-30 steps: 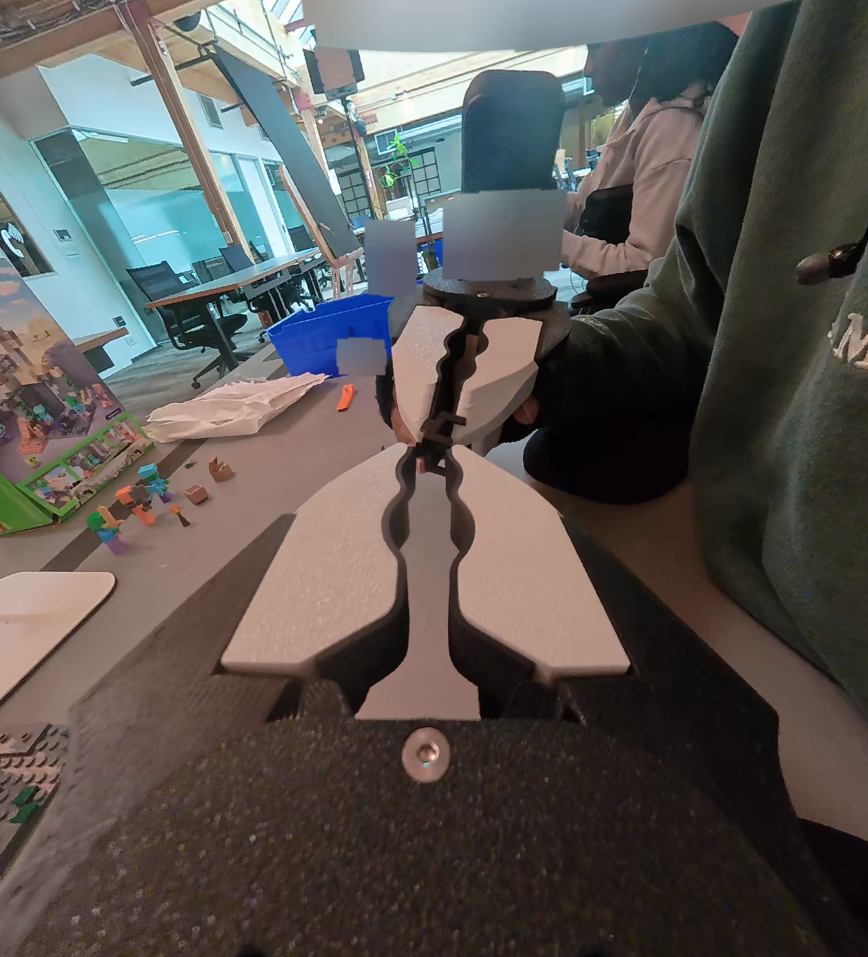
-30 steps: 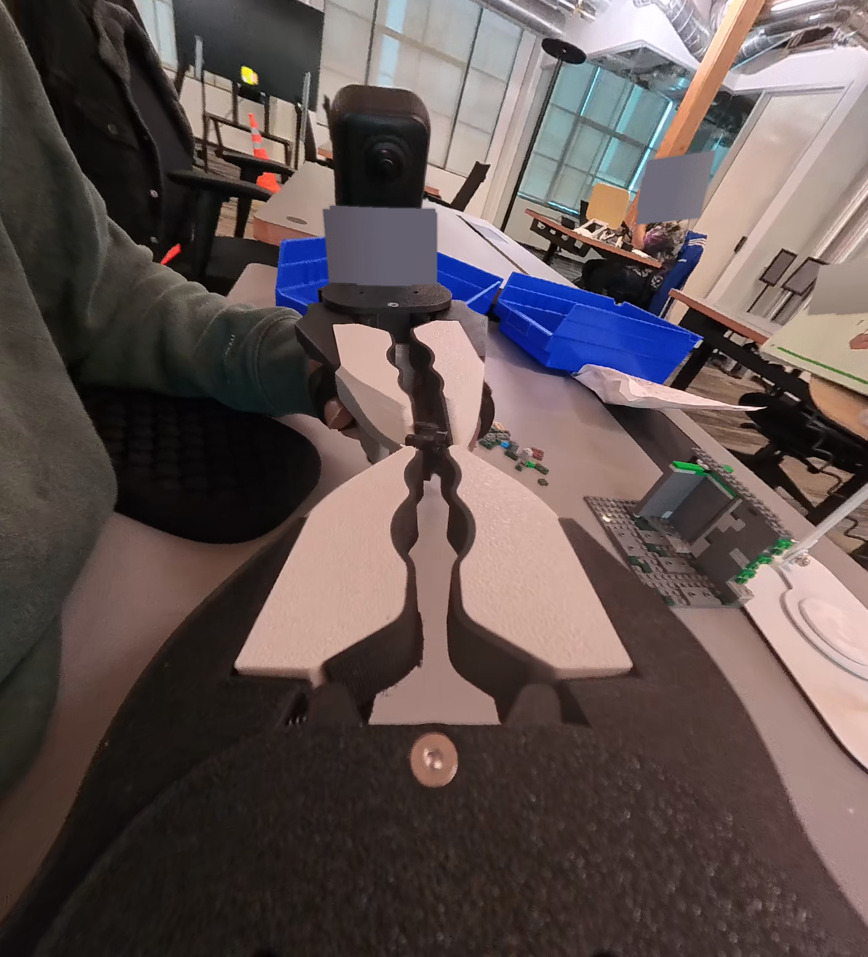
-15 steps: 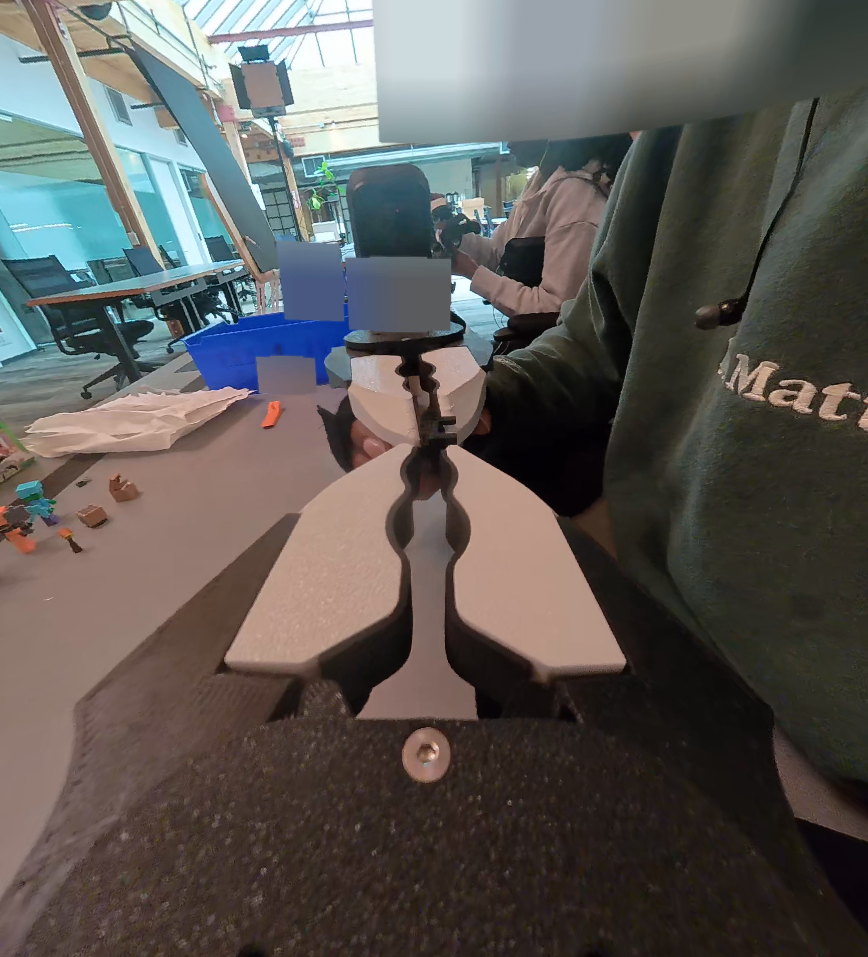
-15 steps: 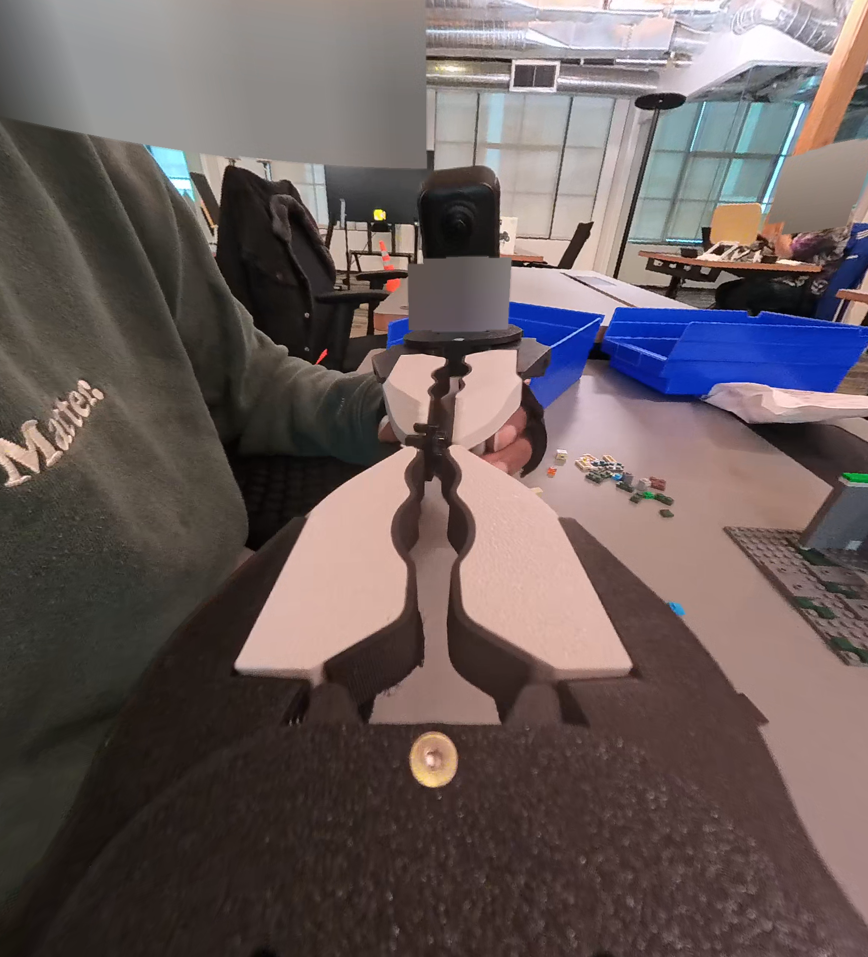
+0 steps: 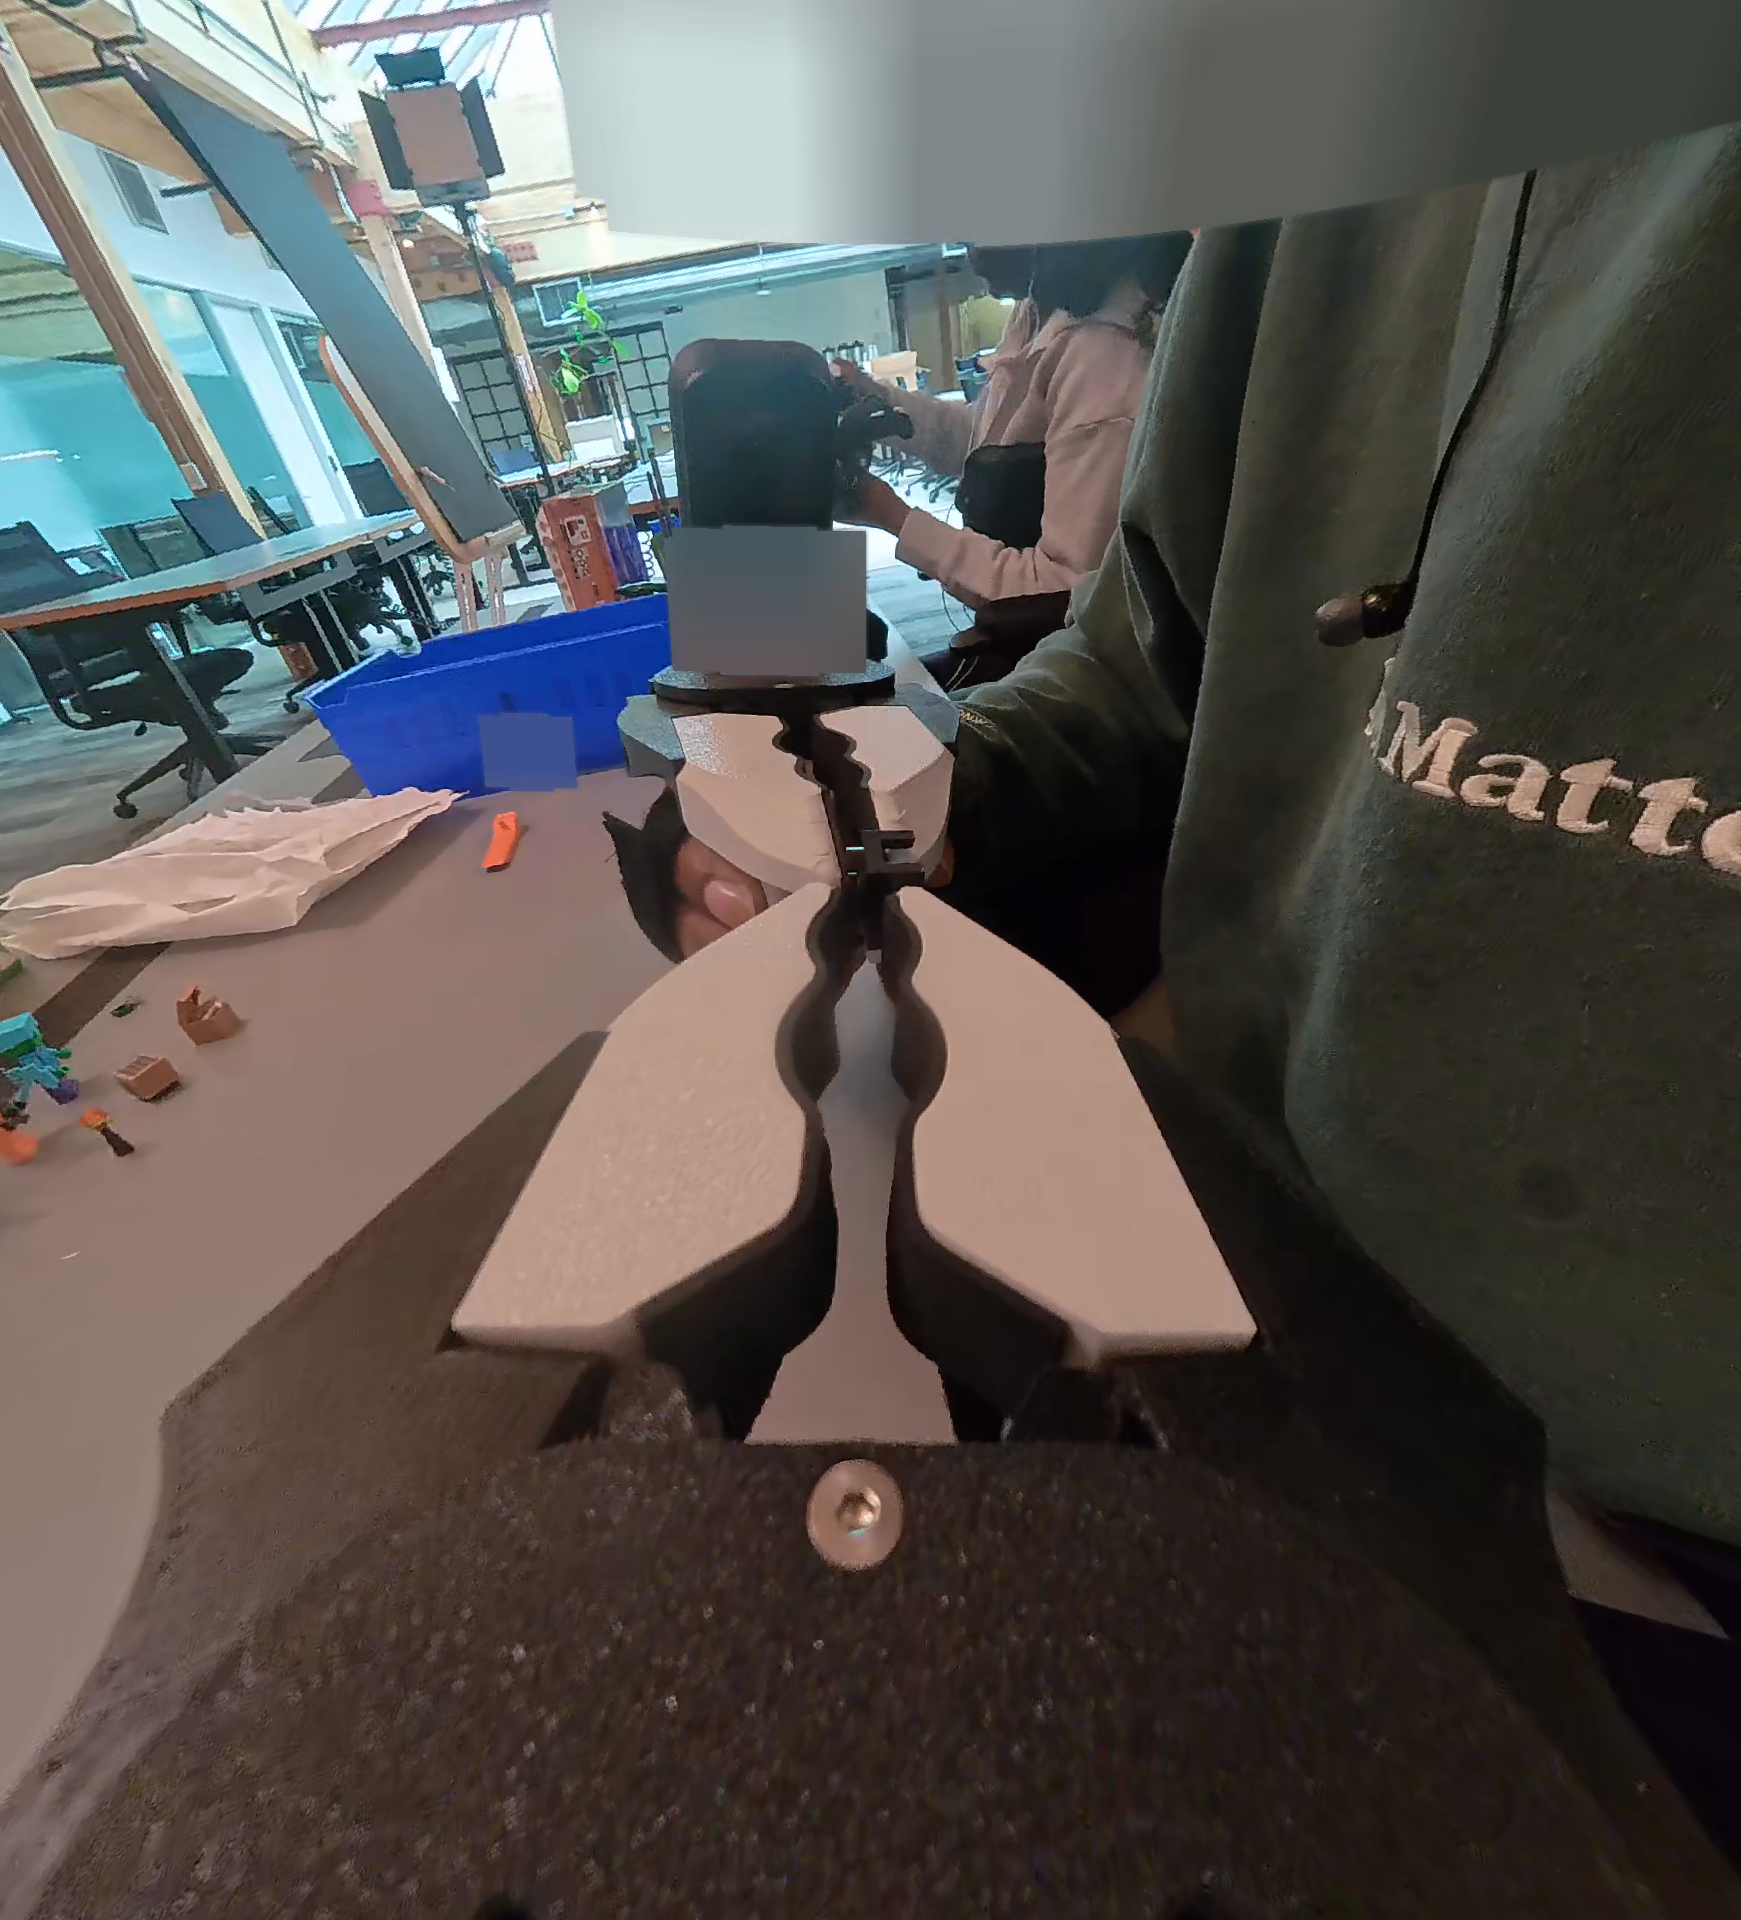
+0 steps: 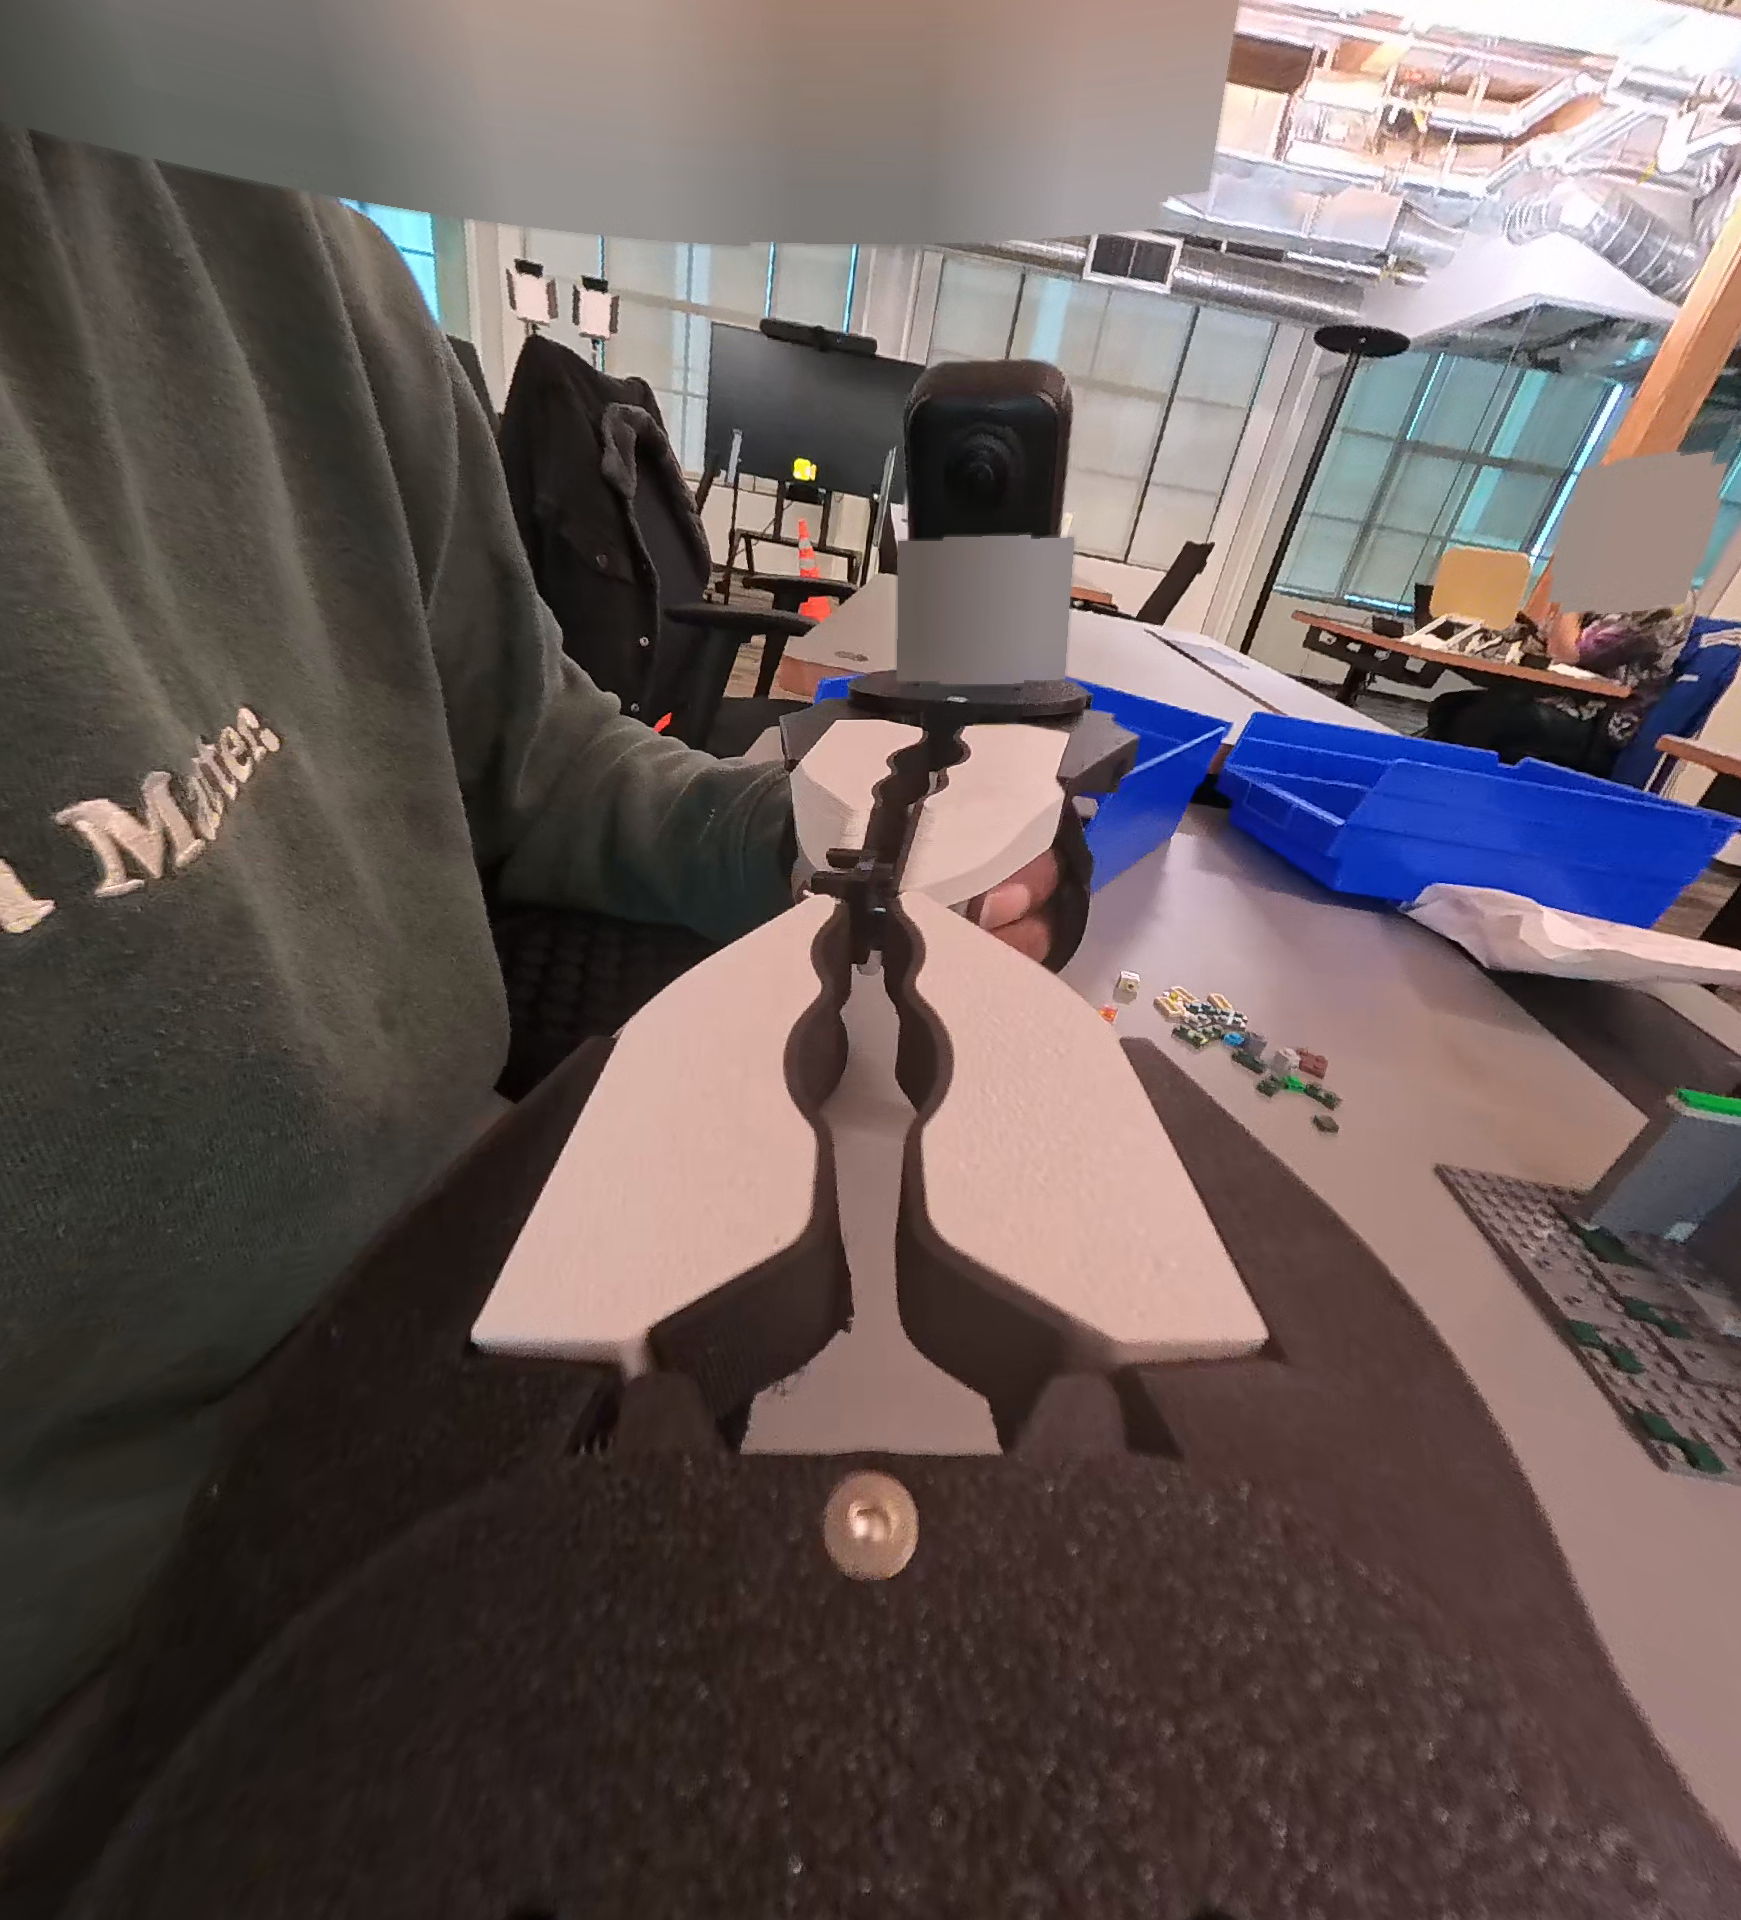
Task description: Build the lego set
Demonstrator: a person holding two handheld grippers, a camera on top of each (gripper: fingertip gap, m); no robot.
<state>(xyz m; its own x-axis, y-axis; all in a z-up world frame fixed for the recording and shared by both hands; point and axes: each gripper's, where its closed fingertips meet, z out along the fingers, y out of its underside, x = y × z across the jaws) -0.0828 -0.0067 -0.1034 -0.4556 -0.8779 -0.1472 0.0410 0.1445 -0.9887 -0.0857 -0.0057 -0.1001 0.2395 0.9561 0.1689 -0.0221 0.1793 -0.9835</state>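
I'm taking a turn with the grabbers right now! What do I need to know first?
Left gripper: shut on the small black piece, held up in the air.
Right gripper: shut on the same piece from the other side, tip to tip with the left.
Things: the half-built grey build stands on its studded baseplate; loose small bricks lie on the table; little figures and brown bits sit farther off.
Done: part of the walls.
Left: fit the black piece, then use up the loose bricks.
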